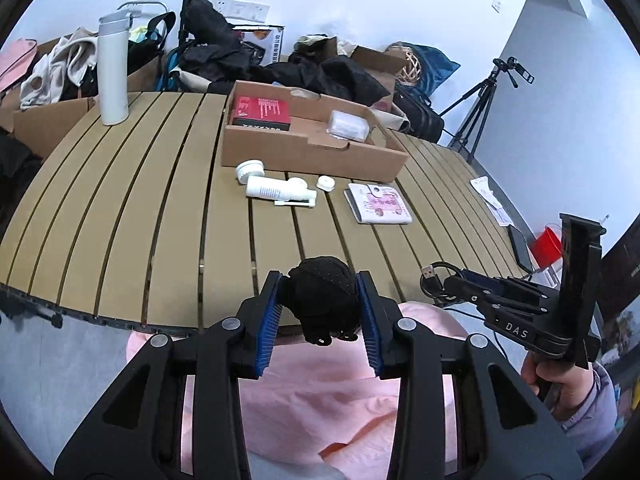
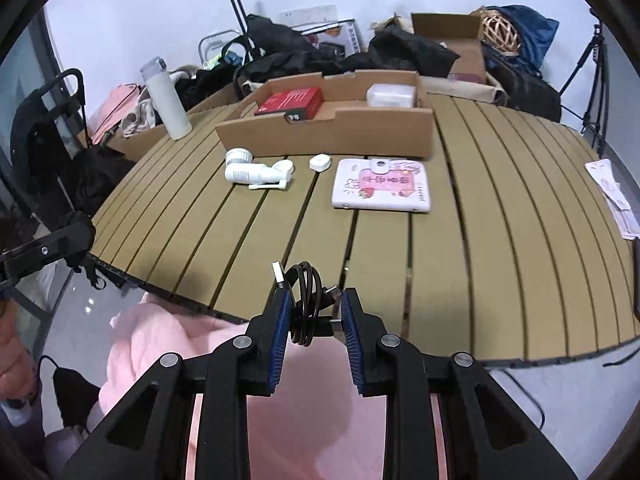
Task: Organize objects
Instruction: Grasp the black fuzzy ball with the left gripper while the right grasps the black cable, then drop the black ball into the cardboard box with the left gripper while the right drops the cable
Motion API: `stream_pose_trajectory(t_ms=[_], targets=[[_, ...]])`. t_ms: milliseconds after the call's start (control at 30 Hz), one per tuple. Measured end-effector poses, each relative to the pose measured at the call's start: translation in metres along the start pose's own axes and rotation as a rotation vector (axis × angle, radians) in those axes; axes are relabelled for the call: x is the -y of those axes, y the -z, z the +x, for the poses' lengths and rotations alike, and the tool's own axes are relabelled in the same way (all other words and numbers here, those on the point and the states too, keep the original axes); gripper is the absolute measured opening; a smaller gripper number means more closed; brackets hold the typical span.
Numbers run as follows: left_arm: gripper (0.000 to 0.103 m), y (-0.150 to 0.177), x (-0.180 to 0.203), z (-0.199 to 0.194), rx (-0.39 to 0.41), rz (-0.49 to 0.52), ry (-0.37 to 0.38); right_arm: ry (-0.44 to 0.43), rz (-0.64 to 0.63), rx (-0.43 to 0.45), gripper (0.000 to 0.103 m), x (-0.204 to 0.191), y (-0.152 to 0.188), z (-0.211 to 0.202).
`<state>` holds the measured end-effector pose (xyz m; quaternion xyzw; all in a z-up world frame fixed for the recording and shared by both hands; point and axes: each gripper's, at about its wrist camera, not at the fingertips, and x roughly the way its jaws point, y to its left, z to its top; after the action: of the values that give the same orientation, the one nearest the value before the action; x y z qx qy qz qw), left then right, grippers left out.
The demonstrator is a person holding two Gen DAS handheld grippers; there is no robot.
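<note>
My left gripper is shut on a black knitted ball of fabric, held above the near edge of the slatted table. My right gripper is shut on a coiled black USB cable; it also shows at the right of the left wrist view. On the table lie a white bottle with pump parts, a small white cap and a pink-and-white pouch. Behind them stands an open cardboard box holding a red box and a white packet.
A tall white flask stands at the table's far left. Bags, dark clothes and cartons pile up behind the table. A tripod stands at the right, papers lie on the right edge, and pink cloth lies below the grippers.
</note>
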<state>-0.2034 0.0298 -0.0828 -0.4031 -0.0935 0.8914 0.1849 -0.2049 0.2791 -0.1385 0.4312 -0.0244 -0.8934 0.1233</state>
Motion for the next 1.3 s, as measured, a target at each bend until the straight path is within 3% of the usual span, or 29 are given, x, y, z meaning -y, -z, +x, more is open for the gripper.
stream_pose_trajectory(t_ms=[167, 300, 400, 600, 733, 833, 967, 1100, 1133, 1167, 1200, 1233, 1300], targets=[[0.033, -0.007, 0.001, 0.003, 0.002, 0.006, 0.003, -0.003, 0.029, 0.025, 0.028, 0.011, -0.003, -0.007], [0.033, -0.038, -0.001, 0.013, 0.027, 0.024, -0.009, -0.107, 0.117, 0.04, 0.028, 0.03, -0.027, -0.007], [0.033, -0.082, -0.003, 0.027, 0.048, 0.038, -0.013, -0.097, 0.097, 0.057, 0.028, 0.036, -0.057, -0.004], [0.033, -0.193, -0.005, 0.09, 0.026, 0.056, 0.016, -0.074, -0.007, 0.105, 0.028, 0.044, -0.167, 0.017], [0.033, -0.253, -0.008, 0.176, -0.07, 0.039, 0.027, -0.108, -0.008, 0.058, 0.028, 0.053, -0.251, 0.077], [0.033, -0.271, -0.013, 0.245, -0.135, 0.021, 0.009, -0.125, 0.039, -0.032, 0.028, 0.062, -0.299, 0.149], [0.036, -0.263, -0.025, 0.313, -0.227, 0.001, -0.017, -0.16, 0.133, -0.136, 0.029, 0.074, -0.323, 0.229], [0.047, -0.255, -0.029, 0.317, -0.226, 0.023, -0.001, -0.108, 0.129, -0.212, 0.03, 0.073, -0.325, 0.276], [0.055, -0.255, -0.029, 0.311, -0.216, 0.04, 0.005, -0.111, 0.129, -0.208, 0.032, 0.075, -0.323, 0.276], [0.065, -0.255, -0.028, 0.299, -0.2, 0.066, 0.002, -0.11, 0.127, -0.2, 0.042, 0.074, -0.322, 0.273], [0.067, -0.258, -0.028, 0.291, -0.187, 0.08, -0.01, -0.103, 0.123, -0.189, 0.061, 0.074, -0.321, 0.267], [0.07, -0.261, -0.027, 0.28, -0.173, 0.091, -0.029, -0.094, 0.118, -0.176, 0.069, 0.073, -0.321, 0.257], [0.075, -0.268, -0.031, 0.253, -0.163, 0.092, -0.066, -0.087, 0.107, -0.148, 0.074, 0.073, -0.325, 0.231]])
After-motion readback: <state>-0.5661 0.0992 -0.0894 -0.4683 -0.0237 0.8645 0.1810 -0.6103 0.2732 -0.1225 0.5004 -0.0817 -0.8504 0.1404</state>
